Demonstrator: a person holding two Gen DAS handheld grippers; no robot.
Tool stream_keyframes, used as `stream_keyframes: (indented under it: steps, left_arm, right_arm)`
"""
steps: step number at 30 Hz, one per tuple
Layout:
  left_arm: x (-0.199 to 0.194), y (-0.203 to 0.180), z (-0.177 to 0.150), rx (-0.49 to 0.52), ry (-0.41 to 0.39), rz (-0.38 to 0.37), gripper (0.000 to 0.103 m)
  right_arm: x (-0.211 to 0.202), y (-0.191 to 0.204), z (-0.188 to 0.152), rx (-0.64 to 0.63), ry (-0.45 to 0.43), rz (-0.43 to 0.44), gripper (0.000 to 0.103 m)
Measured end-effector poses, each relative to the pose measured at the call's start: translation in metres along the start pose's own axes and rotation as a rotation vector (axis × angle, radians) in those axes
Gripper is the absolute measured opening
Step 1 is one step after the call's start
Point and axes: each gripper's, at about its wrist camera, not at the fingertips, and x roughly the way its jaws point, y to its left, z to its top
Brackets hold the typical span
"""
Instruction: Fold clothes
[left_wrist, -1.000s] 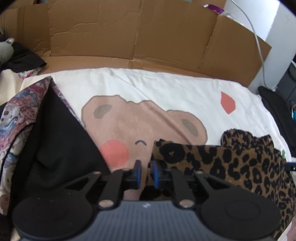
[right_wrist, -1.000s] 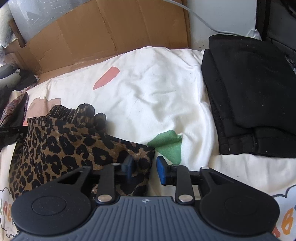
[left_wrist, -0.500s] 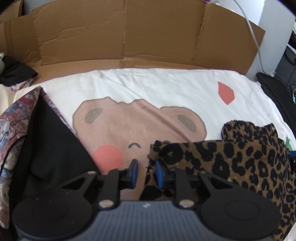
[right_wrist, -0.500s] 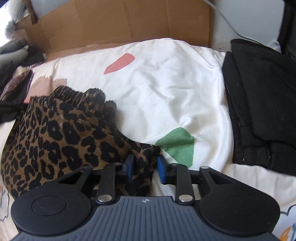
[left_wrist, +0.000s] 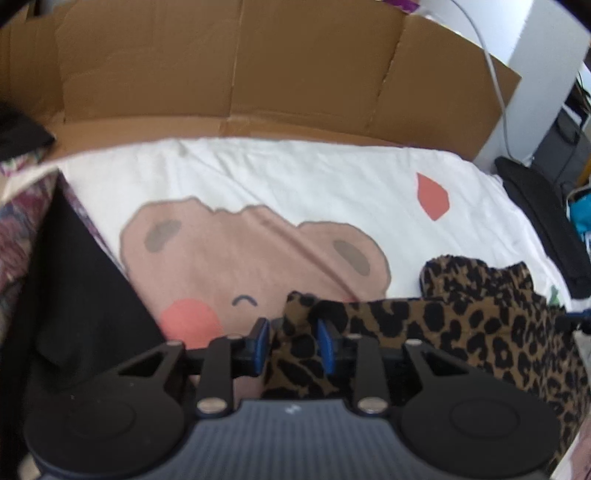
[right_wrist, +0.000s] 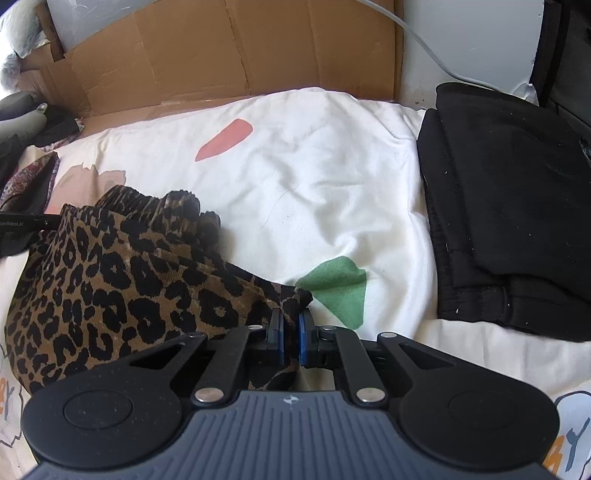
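Note:
A leopard-print garment (left_wrist: 461, 332) lies bunched on a white bear-print sheet (left_wrist: 295, 177). My left gripper (left_wrist: 293, 343) is at the garment's left corner. Its jaws are opening, the corner stands between them, and a gap shows beside the left pad. In the right wrist view the same leopard-print garment (right_wrist: 110, 280) spreads to the left. My right gripper (right_wrist: 291, 332) is shut on its right corner, beside a green patch on the white sheet (right_wrist: 332, 166). The left gripper's black body (right_wrist: 22, 225) shows at the left edge.
A cardboard wall (left_wrist: 240, 74) runs along the far edge of the bed. A folded black garment (right_wrist: 517, 203) lies to the right. A black garment (left_wrist: 74, 295) and a paisley one (left_wrist: 18, 229) lie to the left. A white cable (right_wrist: 424, 40) hangs behind.
The right jaws came together onto the leopard garment's right corner. The left jaws spread apart, and the garment's left corner now stands between them.

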Motion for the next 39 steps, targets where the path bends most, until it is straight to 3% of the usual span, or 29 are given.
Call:
stream_keyframes:
  steps: [5, 7, 9, 11, 20, 25, 30, 39]
  left_arm:
    - [0.01, -0.019, 0.001, 0.093, 0.009, 0.044, 0.039]
    - [0.01, -0.018, 0.002, 0.082, 0.013, 0.035, 0.032]
    - [0.008, -0.015, 0.002, 0.076, 0.013, 0.018, 0.014]
    - [0.003, -0.013, 0.0, 0.066, 0.006, 0.012, 0.012]
    - [-0.057, -0.007, 0.009, 0.014, -0.113, 0.026, 0.011]
    - [-0.076, -0.004, 0.026, -0.043, -0.138, 0.041, 0.011]
    - [-0.066, -0.009, 0.037, -0.039, -0.132, 0.066, 0.011]
    - [-0.012, -0.003, 0.038, -0.073, -0.031, 0.088, 0.011]
  right_arm:
    - [-0.003, 0.002, 0.001, 0.002, -0.016, -0.006, 0.005]
    - [-0.007, 0.0, 0.002, 0.012, -0.028, -0.004, 0.005]
    - [-0.013, -0.001, 0.002, 0.018, -0.042, -0.002, 0.005]
    - [-0.02, -0.002, 0.003, 0.021, -0.058, -0.001, 0.005]
    - [-0.066, 0.0, 0.011, 0.054, -0.135, 0.027, 0.005]
    - [-0.079, 0.003, 0.022, 0.069, -0.164, 0.048, 0.005]
    - [-0.064, 0.0, 0.035, 0.093, -0.14, 0.026, 0.004]
    - [-0.01, -0.018, 0.039, 0.182, -0.036, -0.005, 0.004]
